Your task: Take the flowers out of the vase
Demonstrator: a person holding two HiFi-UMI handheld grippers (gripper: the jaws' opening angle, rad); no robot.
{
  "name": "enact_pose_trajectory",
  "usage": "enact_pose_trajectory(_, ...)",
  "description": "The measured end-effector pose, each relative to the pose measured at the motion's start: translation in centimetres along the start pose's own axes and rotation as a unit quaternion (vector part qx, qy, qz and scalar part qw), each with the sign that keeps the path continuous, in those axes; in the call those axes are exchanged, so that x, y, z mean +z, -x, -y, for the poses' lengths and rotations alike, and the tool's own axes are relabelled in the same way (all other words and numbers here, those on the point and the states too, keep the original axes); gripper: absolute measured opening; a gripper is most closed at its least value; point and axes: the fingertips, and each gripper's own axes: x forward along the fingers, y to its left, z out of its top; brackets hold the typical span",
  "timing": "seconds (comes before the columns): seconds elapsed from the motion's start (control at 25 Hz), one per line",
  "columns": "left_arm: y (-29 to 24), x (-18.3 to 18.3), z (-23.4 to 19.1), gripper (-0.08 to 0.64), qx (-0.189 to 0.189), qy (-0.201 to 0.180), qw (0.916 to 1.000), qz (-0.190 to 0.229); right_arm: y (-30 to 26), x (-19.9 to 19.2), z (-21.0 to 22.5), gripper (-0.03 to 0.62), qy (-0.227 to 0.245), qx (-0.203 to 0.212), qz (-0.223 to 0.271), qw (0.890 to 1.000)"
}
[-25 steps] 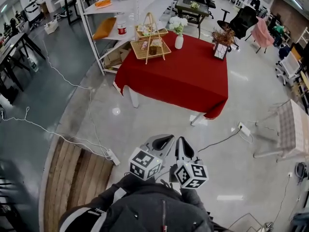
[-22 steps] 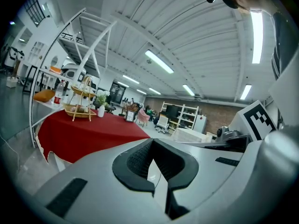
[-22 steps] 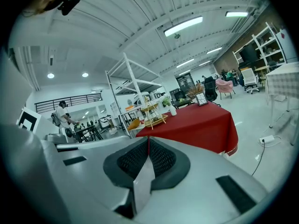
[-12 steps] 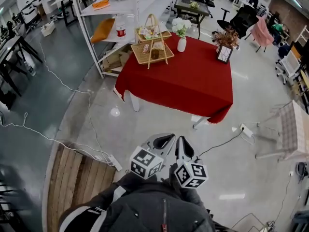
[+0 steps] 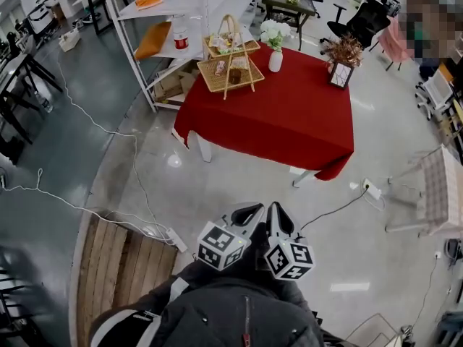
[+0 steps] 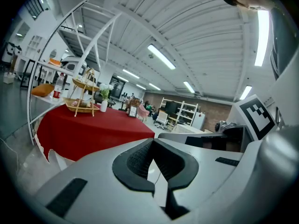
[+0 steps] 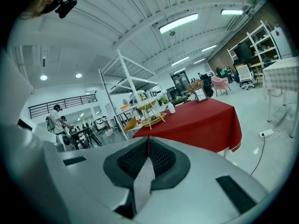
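Observation:
White flowers (image 5: 271, 30) stand in a small white vase (image 5: 275, 61) at the far edge of a table with a red cloth (image 5: 289, 121). The vase (image 6: 103, 106) also shows far off in the left gripper view, and the vase (image 7: 171, 108) in the right gripper view. Both grippers are held side by side close to my body, well short of the table. My left gripper (image 5: 249, 210) (image 6: 152, 143) is shut with nothing in it. So is my right gripper (image 5: 276, 210) (image 7: 148, 139), its tips together.
A two-tier wicker stand (image 5: 230, 56) and a small frame with dried flowers (image 5: 340, 69) share the table. A white shelf rack (image 5: 163, 27) stands behind it on the left. A wooden platform (image 5: 119, 266), a power strip (image 5: 177, 238) and cables lie near my feet. A chair (image 5: 434, 194) stands at the right.
The table has shifted a little to the right in the head view and the grippers sit slightly lower. Both grippers stay shut and side by side.

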Motion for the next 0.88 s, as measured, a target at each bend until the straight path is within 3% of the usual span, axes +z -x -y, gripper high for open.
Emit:
enact_pose_trajectory(0.32, -0.9, 0.5, -1.6, 0.009, 0.015, 0.014, 0.9998, 0.002, -1.7, 0.1, 0.3, 0.012, -0.015, 0.008, -0.015, 1.0)
enact_pose_trajectory(0.88, -7.9, 3.6, -4.7, 0.009, 0.021, 0.009, 0.9997, 0.006, -7.2, 4.3, 4.7, 0.012, 0.016, 0.018, -0.006, 1.0)
